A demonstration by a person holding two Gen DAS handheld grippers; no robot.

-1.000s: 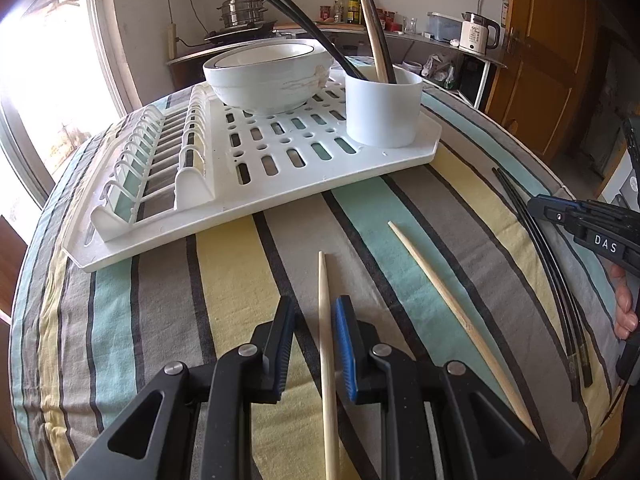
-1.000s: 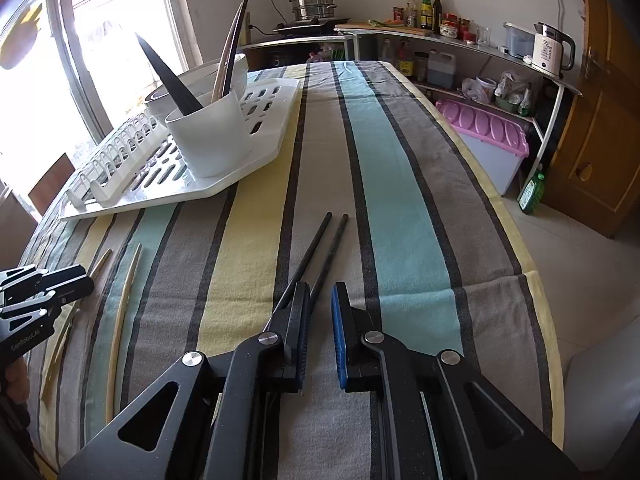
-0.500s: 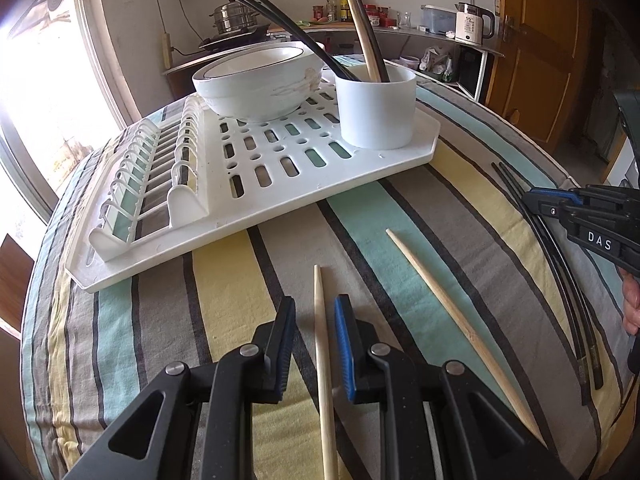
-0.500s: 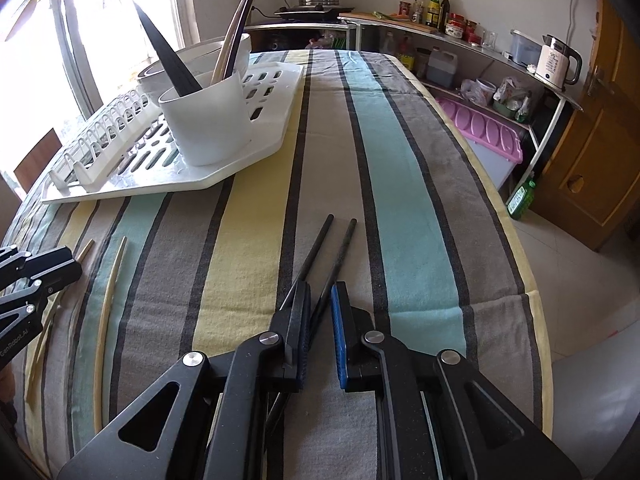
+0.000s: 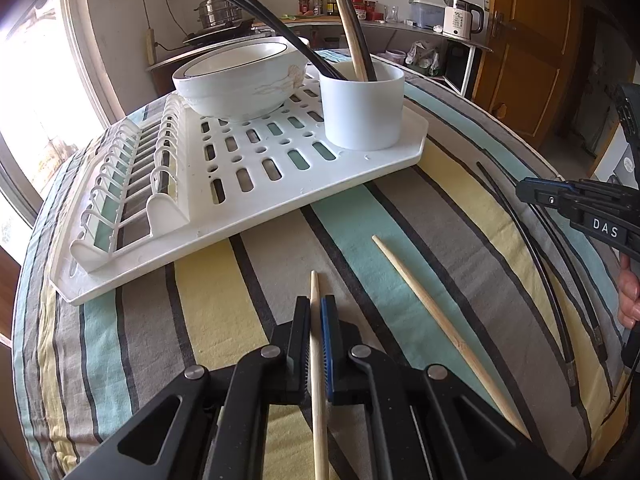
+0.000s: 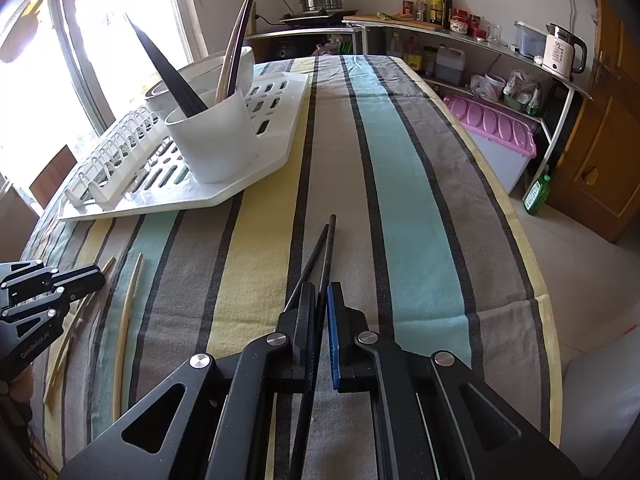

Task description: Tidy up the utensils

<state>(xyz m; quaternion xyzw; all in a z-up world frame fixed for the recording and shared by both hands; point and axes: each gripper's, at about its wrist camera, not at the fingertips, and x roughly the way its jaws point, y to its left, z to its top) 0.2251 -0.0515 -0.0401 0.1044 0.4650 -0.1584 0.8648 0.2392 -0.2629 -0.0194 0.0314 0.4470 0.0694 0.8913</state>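
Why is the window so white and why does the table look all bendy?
Left wrist view: sunlight blows out the window, so nothing outside shows, and the fisheye lens curves the striped tablecloth and the black chopsticks. Right wrist view: the same glare at the window, and the table edges bulge.

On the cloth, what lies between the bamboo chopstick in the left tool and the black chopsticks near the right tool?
In the left wrist view, one loose bamboo chopstick lies on the striped cloth between the clamped chopstick and the black pair; otherwise the stretch is bare.
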